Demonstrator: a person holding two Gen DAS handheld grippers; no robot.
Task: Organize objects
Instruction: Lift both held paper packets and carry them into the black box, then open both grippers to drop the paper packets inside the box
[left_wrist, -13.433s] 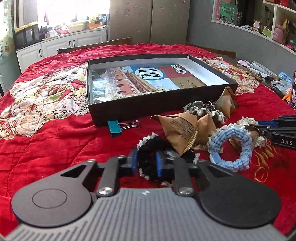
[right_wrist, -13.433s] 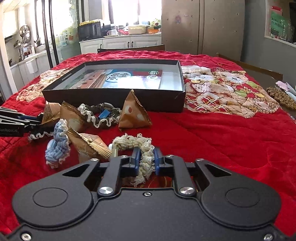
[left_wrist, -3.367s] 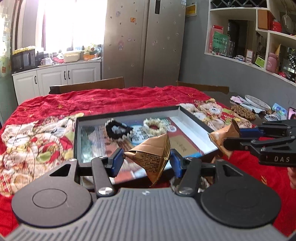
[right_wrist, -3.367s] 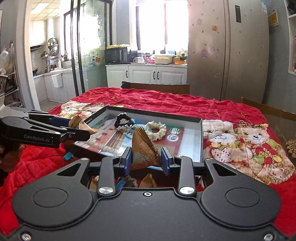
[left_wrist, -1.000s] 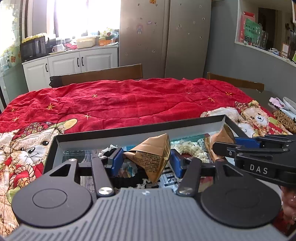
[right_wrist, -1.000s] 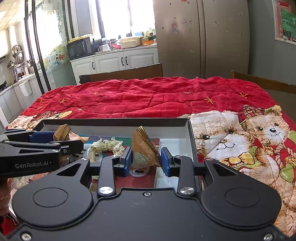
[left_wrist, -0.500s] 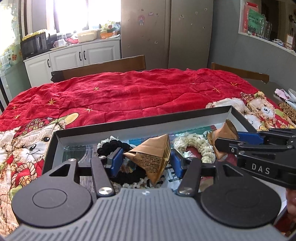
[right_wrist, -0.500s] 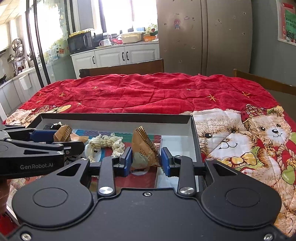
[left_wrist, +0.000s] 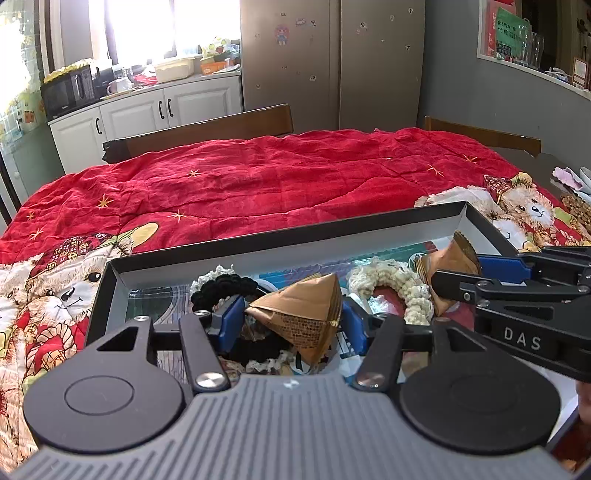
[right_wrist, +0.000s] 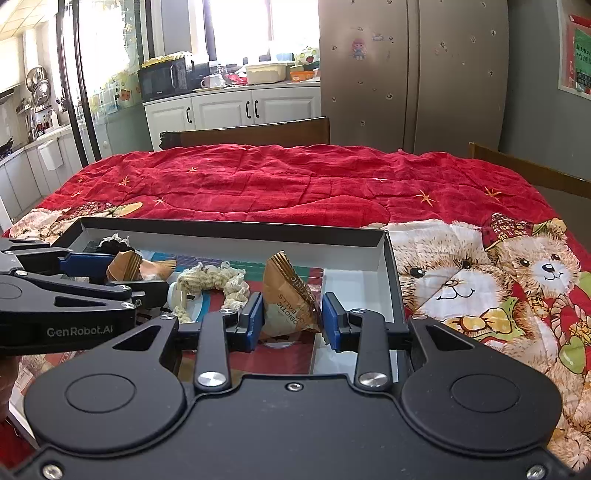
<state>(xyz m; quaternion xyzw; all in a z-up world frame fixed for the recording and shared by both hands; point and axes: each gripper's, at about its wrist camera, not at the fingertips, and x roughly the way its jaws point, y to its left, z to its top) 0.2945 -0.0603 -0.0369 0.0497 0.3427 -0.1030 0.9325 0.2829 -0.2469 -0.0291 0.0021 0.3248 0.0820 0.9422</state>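
Over the black box, the left gripper is opening around a brown pouch, while the right gripper seemingly pinches another pouch.

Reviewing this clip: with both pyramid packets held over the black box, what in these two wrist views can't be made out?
- Left wrist view: the black frilled hair tie is half hidden behind the left claw, whose jaws are opening around its brown pyramid packet.
- Either view: the black shallow box has its near wall covered by the claw bodies.
- Right wrist view: the print on the packet in the right claw is only partly legible.
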